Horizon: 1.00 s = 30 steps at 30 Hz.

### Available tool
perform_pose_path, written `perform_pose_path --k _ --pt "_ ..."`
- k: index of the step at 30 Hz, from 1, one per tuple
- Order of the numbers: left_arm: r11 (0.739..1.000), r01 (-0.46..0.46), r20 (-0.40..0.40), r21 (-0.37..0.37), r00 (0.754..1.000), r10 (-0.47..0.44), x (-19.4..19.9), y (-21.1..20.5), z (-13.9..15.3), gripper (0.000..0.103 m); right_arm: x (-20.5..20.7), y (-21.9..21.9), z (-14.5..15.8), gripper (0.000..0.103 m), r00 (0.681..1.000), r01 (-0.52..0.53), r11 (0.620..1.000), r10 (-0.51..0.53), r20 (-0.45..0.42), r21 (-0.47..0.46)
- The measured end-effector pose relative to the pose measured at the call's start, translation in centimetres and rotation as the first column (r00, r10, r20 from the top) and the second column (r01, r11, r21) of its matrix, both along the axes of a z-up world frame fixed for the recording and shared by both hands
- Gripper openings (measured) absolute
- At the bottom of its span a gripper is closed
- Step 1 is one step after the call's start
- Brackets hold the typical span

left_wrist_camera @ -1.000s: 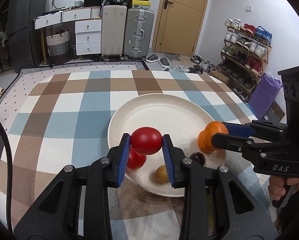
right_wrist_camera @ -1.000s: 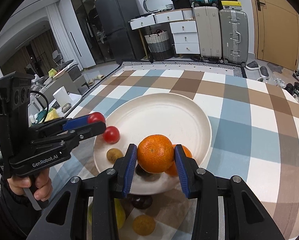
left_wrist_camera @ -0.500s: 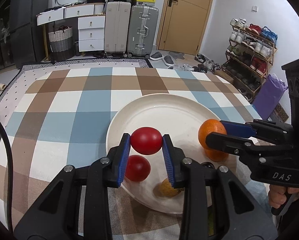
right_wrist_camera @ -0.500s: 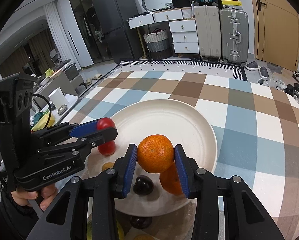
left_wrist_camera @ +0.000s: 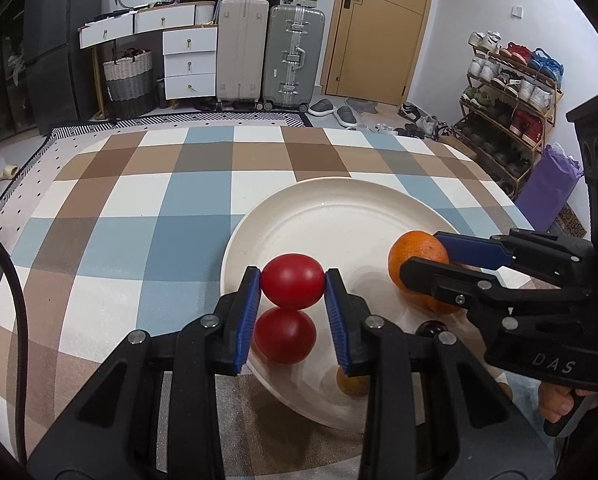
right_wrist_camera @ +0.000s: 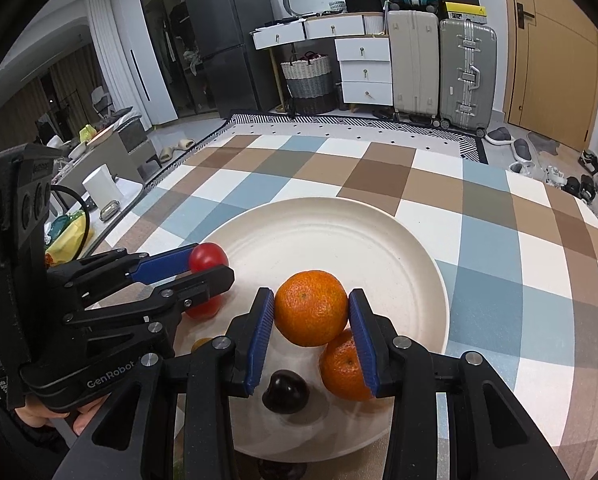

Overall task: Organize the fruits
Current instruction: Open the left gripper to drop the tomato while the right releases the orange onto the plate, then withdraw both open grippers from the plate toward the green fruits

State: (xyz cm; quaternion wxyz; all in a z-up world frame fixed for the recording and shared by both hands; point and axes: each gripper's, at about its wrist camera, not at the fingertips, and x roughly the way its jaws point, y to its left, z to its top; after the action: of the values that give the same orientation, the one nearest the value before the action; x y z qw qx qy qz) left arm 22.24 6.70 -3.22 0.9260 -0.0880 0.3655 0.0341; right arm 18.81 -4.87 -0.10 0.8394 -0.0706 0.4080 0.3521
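Note:
My left gripper (left_wrist_camera: 293, 286) is shut on a red tomato (left_wrist_camera: 292, 286) and holds it over the near left part of the white plate (left_wrist_camera: 331, 216). A second red tomato (left_wrist_camera: 285, 334) lies on the plate just below it. My right gripper (right_wrist_camera: 311, 314) is shut on an orange (right_wrist_camera: 311, 307) above the plate (right_wrist_camera: 379, 240). A second orange (right_wrist_camera: 343, 366) lies on the plate under it. A dark plum (right_wrist_camera: 285, 392) and a small brown fruit (left_wrist_camera: 351, 384) also lie on the plate.
The plate sits on a checked tablecloth (left_wrist_camera: 159, 208). Another dark fruit (right_wrist_camera: 281, 470) lies on the cloth at the plate's near edge. Suitcases, drawers and a shoe rack stand beyond the table.
Both grippers have moved forward over the plate with their fruit. The loose tomato, orange and plum now sit lower in each view, under the jaws.

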Motion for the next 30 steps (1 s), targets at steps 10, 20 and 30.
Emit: perform_pose_path --k 10,20,30 --pt "0.999 -0.007 -0.007 0.038 1.000 0.007 0.0 -0.4 -0.2 0.030 -0.3 0.0 -0.3 0.039 1.000 -0.006 1.000 0.007 0.003 -0.026" --pt "1.000 -0.006 -0.014 0.006 1.000 0.006 -0.5 0.0 0.0 0.039 -0.9 -1.6 0.6 0.052 1.000 0.028 0.999 -0.028 0.012 -0.022" --pt "1.000 -0.018 0.046 -0.005 0.999 0.019 -3.4 -0.2 2.0 0.084 -1.9 -3.8 1.1 0.095 0.998 0.065 0.998 -0.065 0.004 -0.002"
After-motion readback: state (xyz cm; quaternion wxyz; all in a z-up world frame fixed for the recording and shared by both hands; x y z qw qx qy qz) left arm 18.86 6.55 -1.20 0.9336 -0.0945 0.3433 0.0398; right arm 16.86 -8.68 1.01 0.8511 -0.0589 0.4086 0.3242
